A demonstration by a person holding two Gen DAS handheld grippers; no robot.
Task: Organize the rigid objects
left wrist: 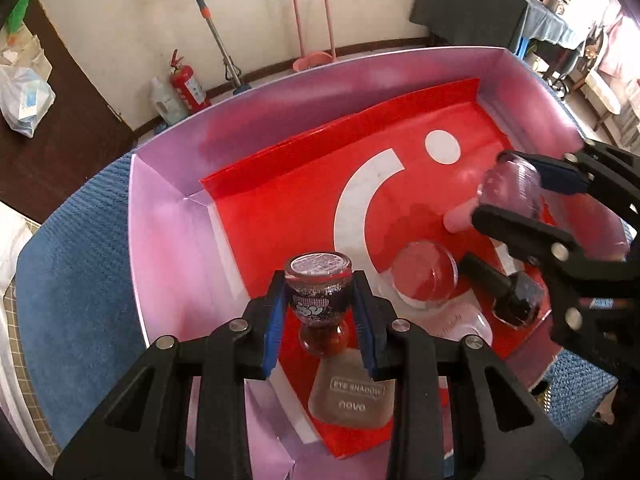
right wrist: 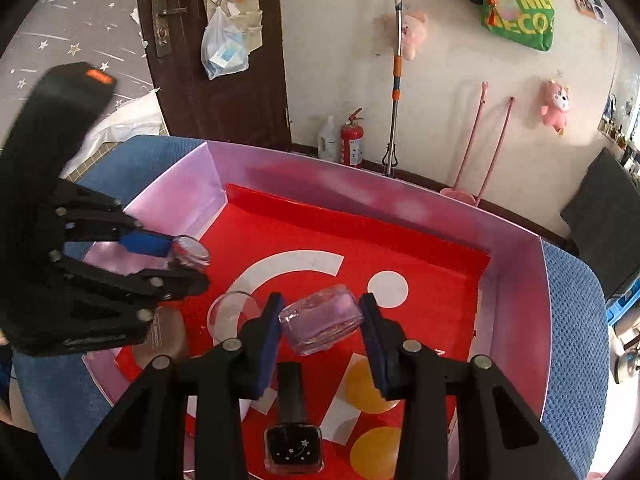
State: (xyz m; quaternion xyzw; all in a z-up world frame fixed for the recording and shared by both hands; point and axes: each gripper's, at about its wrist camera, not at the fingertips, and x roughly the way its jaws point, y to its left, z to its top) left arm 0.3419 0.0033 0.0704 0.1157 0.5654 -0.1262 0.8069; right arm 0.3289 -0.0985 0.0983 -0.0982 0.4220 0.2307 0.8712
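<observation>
Left wrist first — left gripper (left wrist: 319, 304) is clamped on a small glass bottle (left wrist: 319, 294) with a patterned label, its long axis running straight away from the camera, base outward, hanging above the red box floor (left wrist: 280, 216). Directly beneath lies the eye shadow compact (left wrist: 348, 394); a round clear lid (left wrist: 424, 274) and a dark nail polish bottle (left wrist: 516, 300) rest to the right.

Right wrist now — right gripper (right wrist: 322, 322) pinches a clear pinkish jar (right wrist: 320, 320), tilted, above the floor's middle. Open red floor lies ahead of both, so either hand looks free to lower its load — the left nearer the pink box wall (right wrist: 176, 208).
</observation>
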